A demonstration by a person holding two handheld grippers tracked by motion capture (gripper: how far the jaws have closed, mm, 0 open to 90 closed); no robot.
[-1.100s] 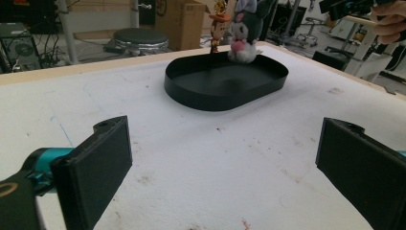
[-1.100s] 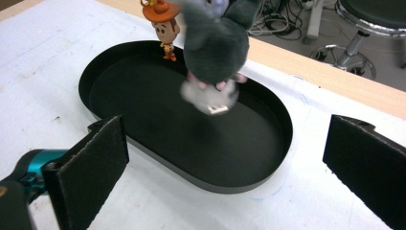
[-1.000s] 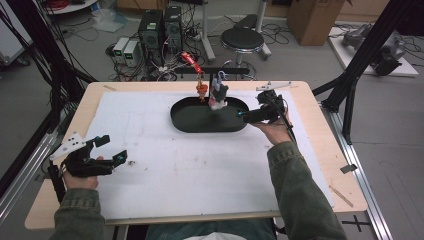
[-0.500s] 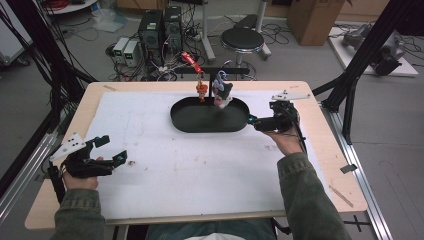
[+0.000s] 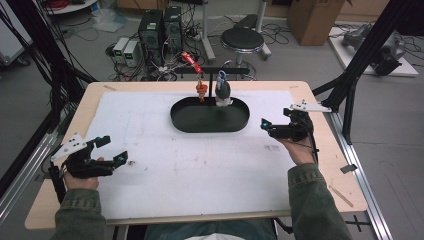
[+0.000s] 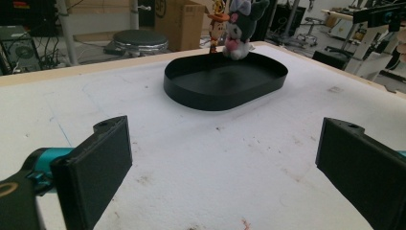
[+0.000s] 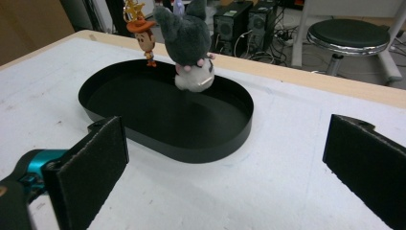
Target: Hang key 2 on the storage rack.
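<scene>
A black oval tray (image 5: 210, 131) lies at the far middle of the white-covered table. Over its back rim a grey and white plush toy (image 5: 223, 92) and a small orange cowboy figure (image 5: 201, 91) hang from a black bar (image 5: 215, 75). My right gripper (image 5: 276, 119) is open and empty, just right of the tray, pointing at it. My left gripper (image 5: 112, 150) rests open and empty at the near left. The left gripper view has the tray (image 6: 225, 91), plush (image 6: 239, 28) and figure (image 6: 216, 24) far ahead. The right gripper view has the tray (image 7: 191, 148), plush (image 7: 189, 43) and figure (image 7: 143, 33) close.
The white sheet (image 5: 200, 170) covers most of the wooden table (image 5: 345, 200). Black frame posts (image 5: 370, 55) rise at the right and left edges. Beyond the far edge stand a stool (image 5: 245, 37), computer cases (image 5: 160, 27) and cables on the floor.
My right gripper has drawn back from the tray's right end, moving right and toward the person. The left gripper has stayed put.
</scene>
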